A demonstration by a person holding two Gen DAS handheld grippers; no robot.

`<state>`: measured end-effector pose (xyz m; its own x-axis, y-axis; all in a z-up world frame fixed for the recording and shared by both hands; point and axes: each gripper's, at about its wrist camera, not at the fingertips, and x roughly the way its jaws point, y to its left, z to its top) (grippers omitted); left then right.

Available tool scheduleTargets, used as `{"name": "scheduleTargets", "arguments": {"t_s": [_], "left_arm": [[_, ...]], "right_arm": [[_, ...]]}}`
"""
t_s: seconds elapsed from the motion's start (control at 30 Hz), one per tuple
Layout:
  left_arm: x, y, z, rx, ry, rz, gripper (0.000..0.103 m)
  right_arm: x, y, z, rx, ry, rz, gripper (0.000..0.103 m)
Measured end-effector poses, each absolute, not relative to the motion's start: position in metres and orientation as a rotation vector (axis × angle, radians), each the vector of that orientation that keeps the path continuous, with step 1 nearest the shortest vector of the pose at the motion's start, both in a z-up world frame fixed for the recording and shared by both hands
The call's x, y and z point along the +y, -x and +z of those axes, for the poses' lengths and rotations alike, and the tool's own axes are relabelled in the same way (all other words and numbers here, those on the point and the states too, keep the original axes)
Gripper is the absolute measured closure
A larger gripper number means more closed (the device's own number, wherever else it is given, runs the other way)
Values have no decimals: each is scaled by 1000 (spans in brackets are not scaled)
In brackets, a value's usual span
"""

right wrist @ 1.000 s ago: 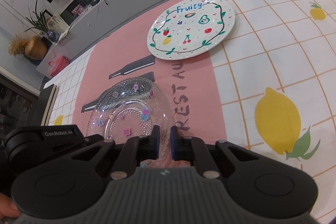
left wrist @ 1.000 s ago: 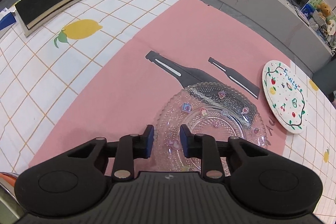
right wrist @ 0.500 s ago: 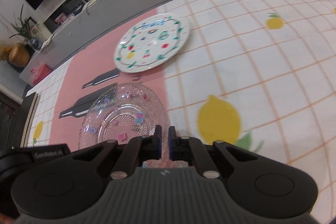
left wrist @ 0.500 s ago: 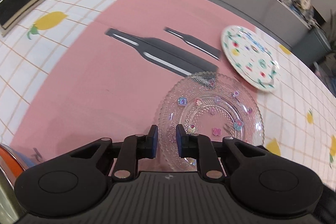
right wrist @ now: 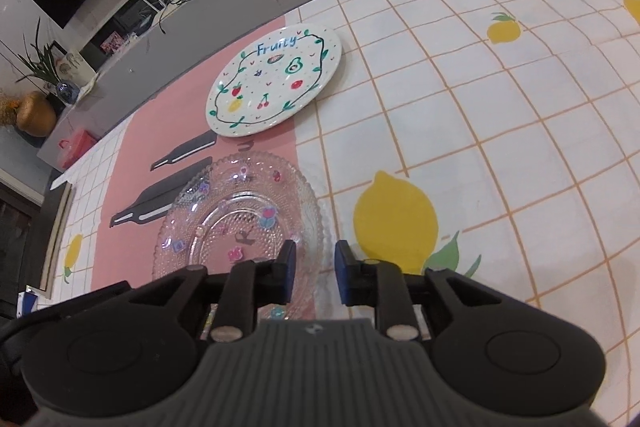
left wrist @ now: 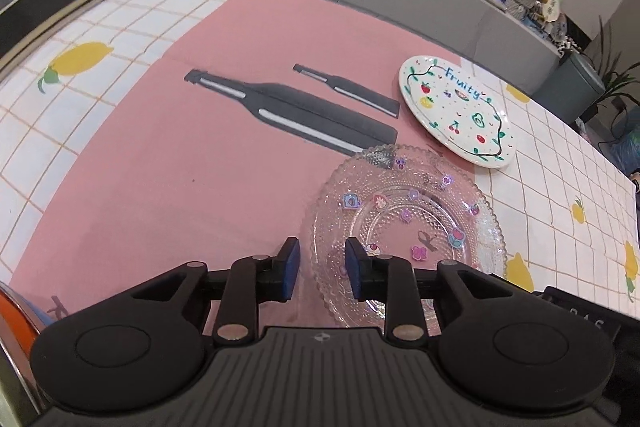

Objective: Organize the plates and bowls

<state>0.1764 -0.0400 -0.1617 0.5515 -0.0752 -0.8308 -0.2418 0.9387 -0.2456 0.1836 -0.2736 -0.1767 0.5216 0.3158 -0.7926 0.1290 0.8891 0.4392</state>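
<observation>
A clear glass plate with small coloured stickers [left wrist: 408,223] lies flat on the pink mat; it also shows in the right wrist view [right wrist: 240,219]. A white plate painted with fruit and the word "Fruity" [left wrist: 456,109] lies just beyond it, also seen in the right wrist view [right wrist: 276,83]. My left gripper [left wrist: 318,269] is open, its jaws either side of the glass plate's near left rim. My right gripper [right wrist: 314,273] is open over the plate's near right rim. Neither holds anything.
The pink mat [left wrist: 200,155] with black bottle prints lies on a white checked cloth with lemons [right wrist: 460,147]. A black pad [left wrist: 48,7] lies at the far left. An orange-rimmed object [left wrist: 12,315] shows at the lower left edge.
Both grippers have opened and let go of the glass plate, which now lies flat on the mat. Both have drawn back a little.
</observation>
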Motion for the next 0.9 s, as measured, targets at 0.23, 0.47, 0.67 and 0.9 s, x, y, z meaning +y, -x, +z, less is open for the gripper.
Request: {"name": "scheduleTargets", "arguments": {"t_s": [0.23,0.47,0.67,0.9], "left_arm": [[-49,-171,-162,943,282,54,78],[-46,-166,-159,932,285,43,85],[-47,-162,-151,916,294,33,85],[-49,-150,-140,910,302,23,85]], "right_arm": [[-272,-182,-179,1016,-488,110,94],[-278,-180,-177,1014,-534,101,96],[-280,-177,-167,1013,-531,102,96],[-283,-165,-152,1000,-524,100,96]]}}
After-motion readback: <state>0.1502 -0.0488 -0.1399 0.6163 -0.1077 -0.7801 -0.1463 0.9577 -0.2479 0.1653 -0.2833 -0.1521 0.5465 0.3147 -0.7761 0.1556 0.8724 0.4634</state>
